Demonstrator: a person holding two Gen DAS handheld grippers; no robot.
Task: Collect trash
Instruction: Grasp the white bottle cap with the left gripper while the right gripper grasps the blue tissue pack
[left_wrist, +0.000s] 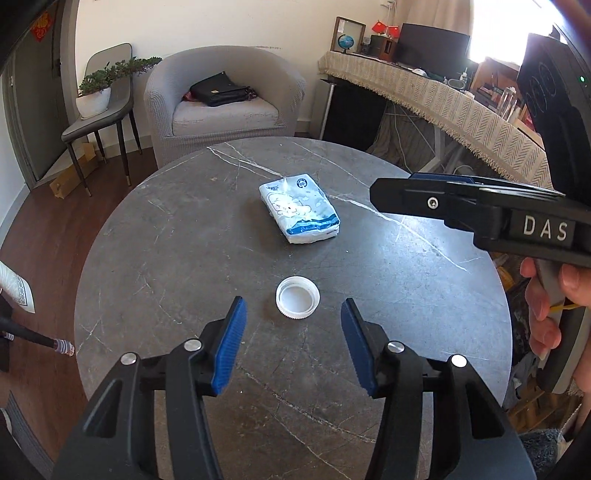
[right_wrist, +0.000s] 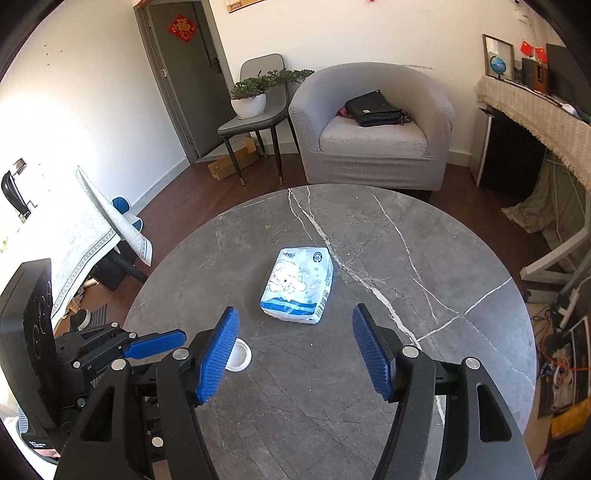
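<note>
A white plastic bottle cap (left_wrist: 297, 297) lies open side up on the round grey marble table (left_wrist: 184, 240). My left gripper (left_wrist: 293, 314) is open and empty, its blue pads just short of the cap on either side. A white and blue tissue pack (left_wrist: 300, 208) lies at the table's middle. My right gripper (right_wrist: 295, 328) is open and empty above the table, just short of the tissue pack (right_wrist: 299, 284). The cap (right_wrist: 240, 355) shows partly behind its left finger. The left gripper (right_wrist: 155, 343) shows at the left of the right wrist view.
A grey armchair (right_wrist: 373, 125) with a black bag (right_wrist: 373, 109) stands beyond the table. A chair with a potted plant (right_wrist: 251, 98) is to its left. A cloth-covered desk (left_wrist: 443, 99) runs along the right. A cardboard box (right_wrist: 232, 160) lies on the wood floor.
</note>
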